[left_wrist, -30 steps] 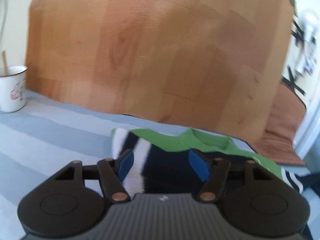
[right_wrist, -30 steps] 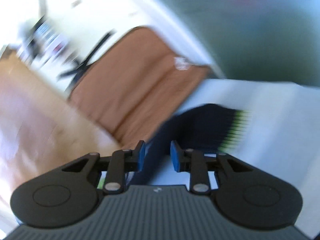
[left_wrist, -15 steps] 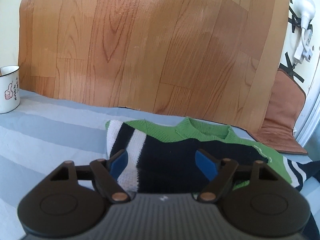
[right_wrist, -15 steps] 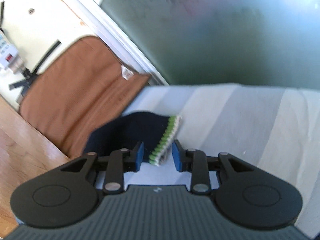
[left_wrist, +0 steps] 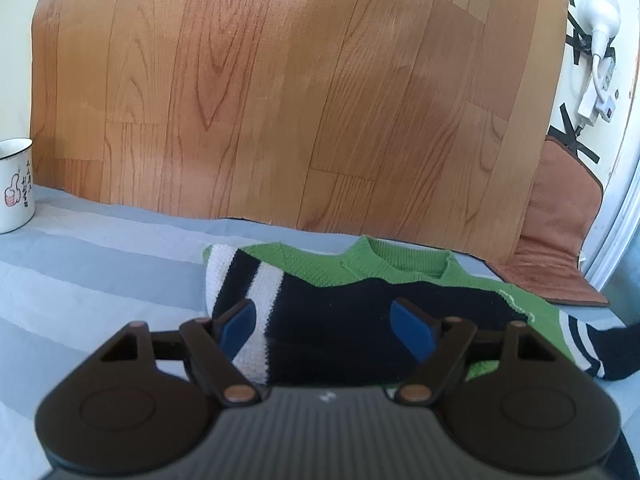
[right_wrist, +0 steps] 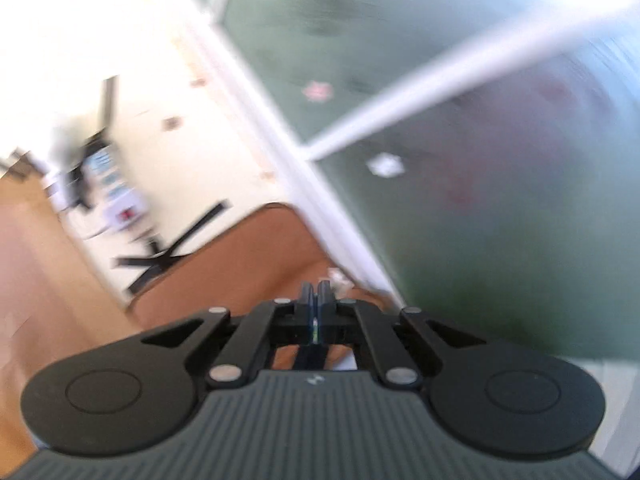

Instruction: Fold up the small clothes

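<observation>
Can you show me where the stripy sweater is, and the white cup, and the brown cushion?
sweater (left_wrist: 352,320): left wrist view, on its dark navy front panel.
white cup (left_wrist: 15,188): left wrist view, on its side by the printed picture.
brown cushion (left_wrist: 560,224): left wrist view, on its upright back part.

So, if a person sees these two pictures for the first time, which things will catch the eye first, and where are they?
The small sweater, bright green, navy and white, lies on the grey striped cloth just beyond the open left gripper. Behind it a large wood-pattern sheet fills the background, and a white mug stands at the far left edge. In the blurred right wrist view, the right gripper is shut, with a thin sliver of green between its pads.
</observation>
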